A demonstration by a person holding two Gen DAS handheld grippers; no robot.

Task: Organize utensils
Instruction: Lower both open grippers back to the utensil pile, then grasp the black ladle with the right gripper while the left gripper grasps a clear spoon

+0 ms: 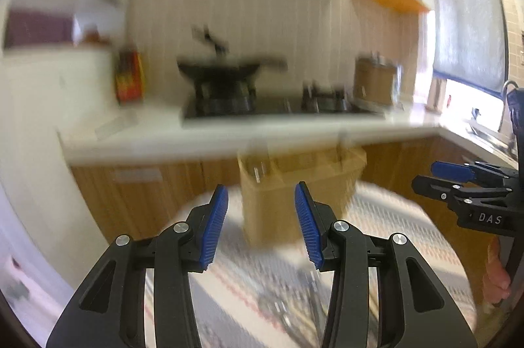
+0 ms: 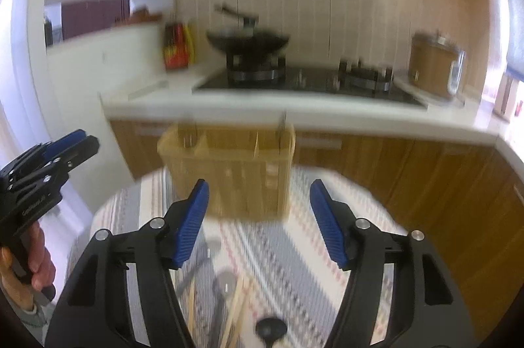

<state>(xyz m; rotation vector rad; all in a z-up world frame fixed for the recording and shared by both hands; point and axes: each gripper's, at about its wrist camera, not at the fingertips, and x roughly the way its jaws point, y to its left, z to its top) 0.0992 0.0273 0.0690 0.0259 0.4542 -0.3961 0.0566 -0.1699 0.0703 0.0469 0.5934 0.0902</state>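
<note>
We're early on: utensils [image 2: 226, 308] lie loose, bottom center of frame, wooden caddy [image 2: 229, 171] mid-frame; left gripper [image 1: 262, 223] & right gripper [image 2: 258, 217] both spread wide, holding nothing.

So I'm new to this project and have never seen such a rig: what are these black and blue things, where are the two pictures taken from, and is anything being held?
They are two hand-held claws, one in each of a person's hands. Each picture comes from a fisheye camera on one claw, looking along its fingers.

The left claw and the right claw are both open and hold nothing.

Both point at a tan utensil holder with compartments, standing on a round table with a striped cloth. Nearer the right camera, some utensils lie on the cloth, too blurred to name exactly. Behind is a kitchen counter with a wok on the stove.
</note>
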